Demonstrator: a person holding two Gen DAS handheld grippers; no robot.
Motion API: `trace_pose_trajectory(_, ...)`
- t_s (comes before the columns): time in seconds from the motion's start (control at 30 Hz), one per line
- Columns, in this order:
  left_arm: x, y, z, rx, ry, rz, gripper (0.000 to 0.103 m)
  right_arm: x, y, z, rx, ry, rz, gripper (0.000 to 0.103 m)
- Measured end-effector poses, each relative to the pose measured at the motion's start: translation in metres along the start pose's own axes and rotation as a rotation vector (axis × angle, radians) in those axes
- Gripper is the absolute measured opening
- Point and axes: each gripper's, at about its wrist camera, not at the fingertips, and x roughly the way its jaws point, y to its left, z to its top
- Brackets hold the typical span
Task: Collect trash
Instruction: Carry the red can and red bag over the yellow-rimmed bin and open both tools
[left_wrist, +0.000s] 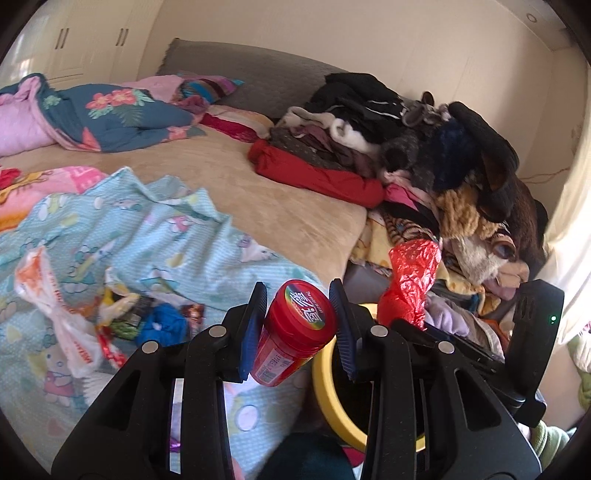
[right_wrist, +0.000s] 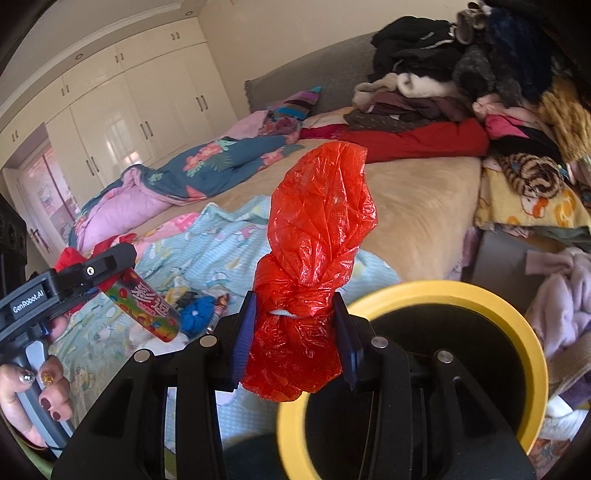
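Note:
My left gripper (left_wrist: 299, 325) is shut on a red candy bottle (left_wrist: 295, 332), holding it by the cap end above the bed edge; the bottle also shows in the right wrist view (right_wrist: 147, 306). My right gripper (right_wrist: 295, 336) is shut on a knotted red plastic bag (right_wrist: 317, 236), which also shows in the left wrist view (left_wrist: 410, 280). A yellow-rimmed bin (right_wrist: 480, 299) sits just below and right of both grippers; it also shows in the left wrist view (left_wrist: 328, 391). More trash lies on the light blue blanket: a white plastic bag (left_wrist: 55, 306), wrappers (left_wrist: 122, 314) and a blue crumpled piece (left_wrist: 162, 325).
The bed (left_wrist: 280, 199) carries a floral quilt (left_wrist: 122, 114) at the back left and a tall pile of clothes (left_wrist: 406, 140) on the right. White wardrobes (right_wrist: 122, 122) stand behind the bed. More clothes lie right of the bin (right_wrist: 561, 288).

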Motion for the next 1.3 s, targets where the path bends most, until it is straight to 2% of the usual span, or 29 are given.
trace_pose_trajectory(0.53, 0.039, -0.056, -0.026, 0.082, 0.106, -0.090, 0.028, -0.024, -0.061, -0.031, 0.113, 0.027, -0.102, 0.039)
trace_pose_trajectory(1.07, 0.087, -0.089, -0.051, 0.168, 0.229, -0.164, 0.028, -0.032, -0.107, -0.053, 0.233, 0.068, -0.170, 0.040)
trace_pose_trajectory(1.13, 0.092, -0.091, -0.051, 0.170, 0.235, -0.176, 0.028, -0.031, -0.111, -0.054, 0.248, 0.075, -0.177, 0.043)
trace_pose_trajectory(1.17, 0.095, -0.091, -0.051, 0.171, 0.235, -0.174, 0.035, -0.030, -0.113, -0.056, 0.257, 0.080, -0.179, 0.045)
trace_pose_trajectory(1.2, 0.097, -0.091, -0.051, 0.168, 0.234, -0.171, 0.044, -0.030, -0.115, -0.056, 0.263, 0.081, -0.180, 0.051)
trace_pose_trajectory(1.23, 0.097, -0.090, -0.050, 0.158, 0.224, -0.164, 0.062, -0.029, -0.116, -0.057, 0.269, 0.081, -0.185, 0.058)
trace_pose_trajectory(1.27, 0.097, -0.089, -0.050, 0.153, 0.214, -0.157, 0.074, -0.029, -0.118, -0.056, 0.272, 0.080, -0.189, 0.059)
trace_pose_trajectory(1.3, 0.095, -0.087, -0.049, 0.149, 0.200, -0.146, 0.077, -0.029, -0.118, -0.057, 0.274, 0.078, -0.194, 0.061)
